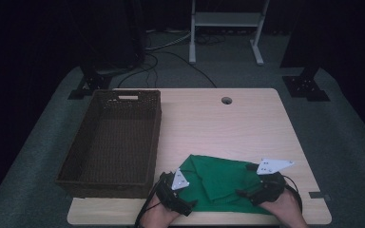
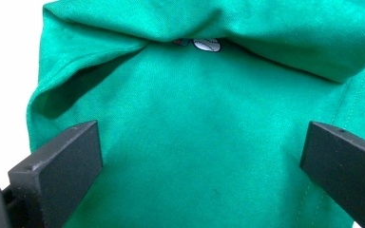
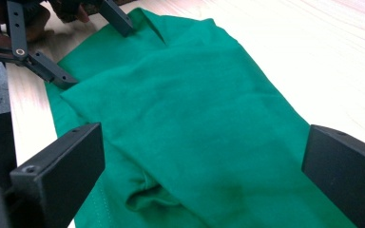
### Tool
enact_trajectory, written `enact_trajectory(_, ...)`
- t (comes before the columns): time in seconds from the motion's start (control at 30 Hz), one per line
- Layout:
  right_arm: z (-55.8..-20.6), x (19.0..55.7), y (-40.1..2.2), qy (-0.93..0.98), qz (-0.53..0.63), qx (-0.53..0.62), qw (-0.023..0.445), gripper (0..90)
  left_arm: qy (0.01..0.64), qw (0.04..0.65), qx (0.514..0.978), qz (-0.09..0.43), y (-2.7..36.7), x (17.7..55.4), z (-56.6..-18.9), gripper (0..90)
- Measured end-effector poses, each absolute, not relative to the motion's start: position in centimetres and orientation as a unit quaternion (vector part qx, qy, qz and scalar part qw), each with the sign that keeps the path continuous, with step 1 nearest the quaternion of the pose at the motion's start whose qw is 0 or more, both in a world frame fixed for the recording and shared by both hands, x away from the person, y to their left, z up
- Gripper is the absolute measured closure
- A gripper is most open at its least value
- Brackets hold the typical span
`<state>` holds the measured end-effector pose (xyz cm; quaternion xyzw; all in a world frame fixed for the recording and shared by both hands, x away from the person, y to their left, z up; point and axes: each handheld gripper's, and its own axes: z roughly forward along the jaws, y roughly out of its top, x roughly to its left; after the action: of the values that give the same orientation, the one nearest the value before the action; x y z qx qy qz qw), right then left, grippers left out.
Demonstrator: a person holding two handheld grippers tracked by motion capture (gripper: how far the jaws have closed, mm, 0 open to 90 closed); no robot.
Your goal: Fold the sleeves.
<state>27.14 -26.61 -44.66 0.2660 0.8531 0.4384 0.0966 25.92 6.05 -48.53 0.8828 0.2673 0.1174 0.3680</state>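
Observation:
A crumpled green cloth (image 1: 218,183) lies on the table near its front edge. My left gripper (image 1: 188,189) is at the cloth's left end, open. Its jaws (image 2: 199,156) straddle a wide span of fabric, and a small white printed patch (image 2: 207,45) peeks out under a fold ahead. My right gripper (image 1: 243,184) is at the cloth's right end, also open. Its jaws (image 3: 202,161) stand wide apart over the folded cloth (image 3: 180,118). Farther off in the right gripper view, the left gripper (image 3: 95,47) rests on the cloth's other edge.
A dark brown wicker basket (image 1: 154,137) stands on the left half of the light wooden table (image 1: 228,123). A round cable hole (image 1: 226,100) is near the table's far edge. Stands and cables are on the floor beyond.

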Motion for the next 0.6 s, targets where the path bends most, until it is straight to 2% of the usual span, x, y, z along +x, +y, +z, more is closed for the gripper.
enact_trajectory(0.6,-44.5,27.2,-25.4,0.861,0.438,0.248,0.069,0.0,0.267,0.368,0.883,0.117,6.0,25.9,-48.5,0.0)
